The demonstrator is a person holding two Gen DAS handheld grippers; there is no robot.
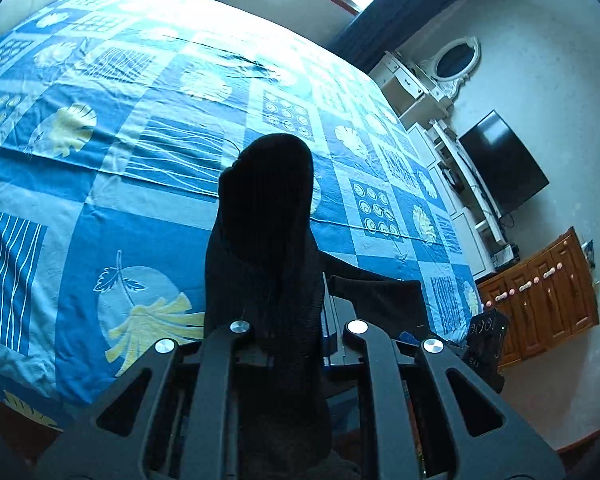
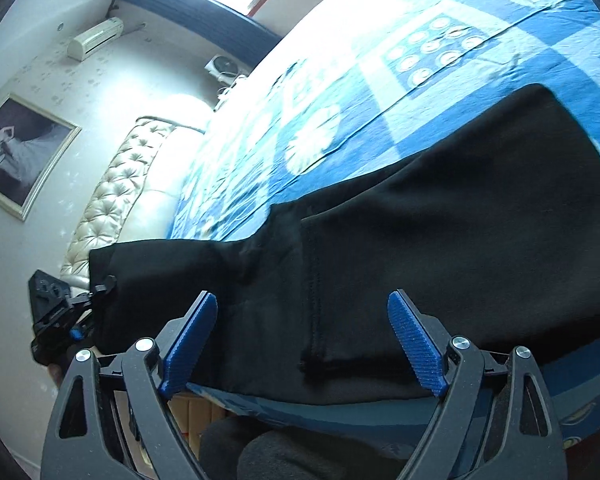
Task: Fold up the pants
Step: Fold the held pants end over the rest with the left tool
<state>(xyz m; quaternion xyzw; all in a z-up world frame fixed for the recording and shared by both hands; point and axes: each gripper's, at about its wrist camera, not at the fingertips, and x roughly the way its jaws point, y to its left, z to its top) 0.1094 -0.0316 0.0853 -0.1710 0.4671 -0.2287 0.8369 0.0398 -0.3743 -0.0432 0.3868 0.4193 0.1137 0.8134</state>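
The black pants (image 2: pixel 440 248) lie across the near edge of the bed, one end lifted off to the left. My left gripper (image 1: pixel 284 304) is shut on that end of the pants (image 1: pixel 268 224), and the cloth stands bunched up between its jaws above the bedspread. It also shows in the right wrist view (image 2: pixel 80 304), pinching the pants' left end. My right gripper (image 2: pixel 304 344) is open, its blue pads (image 2: pixel 416 348) spread just in front of the pants' near edge, touching nothing.
The bed carries a blue patterned bedspread (image 1: pixel 140 160). A tufted headboard (image 2: pixel 112 200) stands at its far end. A dresser with mirror (image 1: pixel 424 80), a TV (image 1: pixel 504 164) and a wooden cabinet (image 1: pixel 540 300) line the wall.
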